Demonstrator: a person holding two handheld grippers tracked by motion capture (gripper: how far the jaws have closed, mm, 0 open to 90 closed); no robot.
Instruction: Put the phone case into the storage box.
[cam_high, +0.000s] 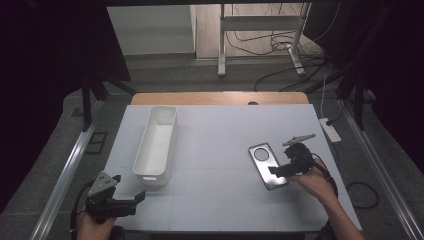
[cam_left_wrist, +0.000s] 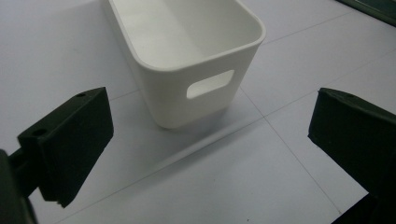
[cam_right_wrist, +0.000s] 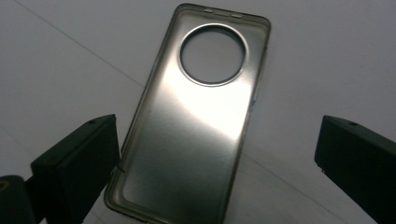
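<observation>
High view. White-topped bench (cam_high: 225, 150) with a wooden edge strip at the far side. A long white bin (cam_high: 156, 145) lies lengthwise on the left half, open side up and empty. A smoky translucent phone case (cam_high: 267, 165) lies flat on the right half, well apart from the bin. The right hand-held gripper (cam_high: 280, 171) sits at the case's near right edge, jaws pointing left over it; likely lined up for a pick, since the case lies too flat to take from above without straddling an edge. The left hand-held gripper (cam_high: 131, 200) hovers at the near left corner, aimed toward the bin's near end, probably waiting or ready to steady the bin.

Left gripper view. Jaws spread wide, nothing between them. The bin's near end wall (cam_left_wrist: 201, 88) with its slot handle faces the camera, close ahead and not touched. The bench surface shows faint seam lines.

Right gripper view. Jaws spread wide, hanging over the case (cam_right_wrist: 196, 135). The case lies inner face up, round camera cut-out at the far end. The left jaw is just beside the case's long edge; contact cannot be told. Nothing is pinched.

Room. Dark curtains flank both sides; the grey floor beyond carries a metal stand, loose cables and a power strip (cam_high: 330, 130) to the right of the bench.
</observation>
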